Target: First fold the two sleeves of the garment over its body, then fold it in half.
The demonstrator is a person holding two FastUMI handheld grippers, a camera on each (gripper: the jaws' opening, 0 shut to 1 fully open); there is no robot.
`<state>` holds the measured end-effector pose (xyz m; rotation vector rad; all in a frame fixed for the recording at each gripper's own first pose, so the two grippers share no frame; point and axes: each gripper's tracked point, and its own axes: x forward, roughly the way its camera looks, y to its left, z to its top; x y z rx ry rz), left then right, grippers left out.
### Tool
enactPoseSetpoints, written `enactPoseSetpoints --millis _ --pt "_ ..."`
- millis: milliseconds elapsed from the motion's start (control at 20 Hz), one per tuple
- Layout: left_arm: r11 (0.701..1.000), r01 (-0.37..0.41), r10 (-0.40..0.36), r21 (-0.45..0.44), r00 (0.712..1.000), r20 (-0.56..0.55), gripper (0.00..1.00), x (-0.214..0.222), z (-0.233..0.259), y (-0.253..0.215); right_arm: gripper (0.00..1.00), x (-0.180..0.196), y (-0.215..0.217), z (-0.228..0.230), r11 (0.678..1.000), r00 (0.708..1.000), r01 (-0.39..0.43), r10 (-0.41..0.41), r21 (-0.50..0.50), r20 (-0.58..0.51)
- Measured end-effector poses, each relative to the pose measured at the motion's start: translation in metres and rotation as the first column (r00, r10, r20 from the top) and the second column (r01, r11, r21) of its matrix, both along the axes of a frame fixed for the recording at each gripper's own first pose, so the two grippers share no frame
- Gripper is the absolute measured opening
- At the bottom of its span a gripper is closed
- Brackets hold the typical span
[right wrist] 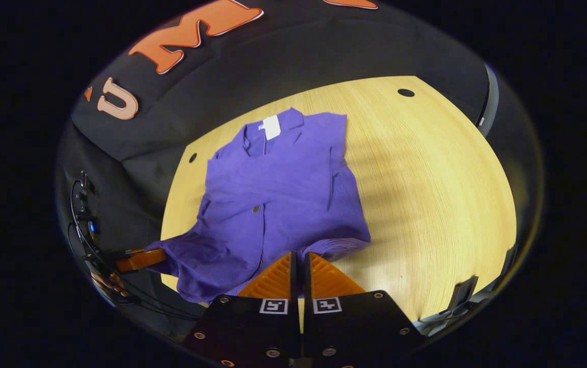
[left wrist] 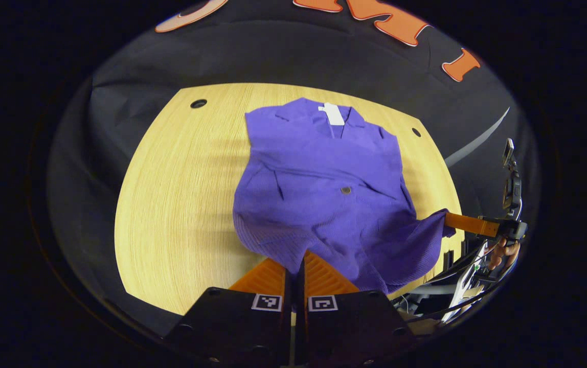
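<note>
We see the purple button-front shirt [left wrist: 324,189] lying on the wooden table [left wrist: 181,204], collar toward twelve o'clock and hem toward six in the left gripper view; its cloth is a fine ribbed or waffle-textured knit, matte, with soft creases running across the chest; both sleeves lie folded in over the body, so the outline is a rough rectangle that widens toward the hem. A single small round grey button [left wrist: 345,190] sits near the middle of the front; a white rectangular neck label [left wrist: 333,114] shows inside the collar at twelve o'clock, and any writing on it is too small for us to read.

The left gripper [left wrist: 296,266] sits at six o'clock, its ridged orange fingers [left wrist: 265,276] drawn nearly together with the shirt's hem pinched between them; the right gripper [right wrist: 298,266] does the same at six o'clock in the right gripper view, its fingers [right wrist: 273,278] close together on the hem edge; each black gripper body carries two small square black-and-white markers. In the left gripper view the other gripper's orange finger reaches in from four o'clock, with a hand [left wrist: 503,250] behind it; the hem corner there is raised off the table.

The table is pale, straight-grained wood with rounded corners and dark round holes [left wrist: 198,104] near its far edge; black cloth hangs behind.
</note>
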<state>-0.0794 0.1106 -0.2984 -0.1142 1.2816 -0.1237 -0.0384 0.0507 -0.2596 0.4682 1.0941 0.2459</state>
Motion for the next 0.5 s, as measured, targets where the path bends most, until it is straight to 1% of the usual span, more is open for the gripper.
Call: enactPoseSetpoints --millis 200,250,350,400,500 --pt "1.0 0.012 -0.012 0.0 0.999 0.043 0.05 0.056 0.013 -0.006 0.03 0.05 -0.007 0.018 1.0 0.999 0.001 -0.001 0.002 0.052" --pt "0.999 0.038 -0.038 0.012 0.998 0.041 0.05 0.07 0.014 -0.005 0.03 0.064 -0.009 0.021 1.0 0.998 -0.004 0.004 0.002 0.061" --pt "0.992 0.086 -0.09 0.088 0.995 0.05 0.05 0.104 0.011 0.006 0.03 0.092 -0.012 0.026 1.0 0.997 -0.01 0.01 -0.001 0.074" --pt "0.99 0.093 -0.099 0.11 0.994 0.045 0.05 0.12 0.01 0.009 0.03 0.106 -0.016 0.026 1.0 0.997 -0.011 0.012 -0.007 0.08" --pt "0.989 0.099 -0.103 0.107 0.994 0.041 0.04 0.151 0.013 0.003 0.03 0.133 -0.02 0.026 1.0 0.997 -0.016 0.017 -0.015 0.081"
